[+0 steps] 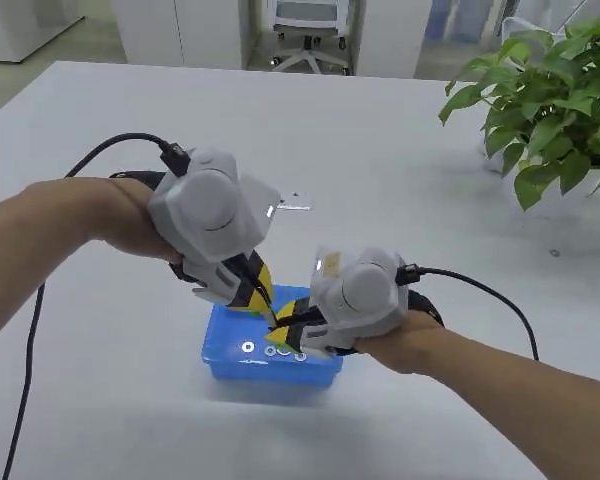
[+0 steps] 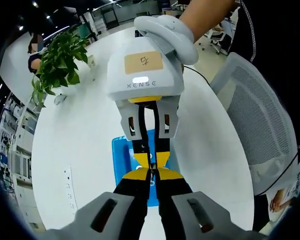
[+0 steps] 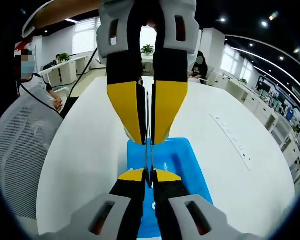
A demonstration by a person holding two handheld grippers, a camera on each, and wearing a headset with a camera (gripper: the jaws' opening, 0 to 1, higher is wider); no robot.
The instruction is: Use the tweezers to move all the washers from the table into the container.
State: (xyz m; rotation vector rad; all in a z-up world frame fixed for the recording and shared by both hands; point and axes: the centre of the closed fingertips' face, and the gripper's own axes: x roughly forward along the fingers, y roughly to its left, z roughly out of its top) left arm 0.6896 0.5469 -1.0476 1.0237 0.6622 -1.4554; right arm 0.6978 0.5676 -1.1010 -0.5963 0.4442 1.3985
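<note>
Your right gripper (image 2: 151, 159) bears the word XENSE. It and your left gripper (image 1: 264, 300) both clamp the one tweezers (image 3: 148, 145) over the blue container (image 1: 218, 350), where about four washers (image 1: 248, 347) lie.

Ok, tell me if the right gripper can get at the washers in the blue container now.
Probably yes: the right gripper hangs over the open blue container, with the washers uncovered below. But the left gripper also clamps the tweezers, so both must move together.
</note>
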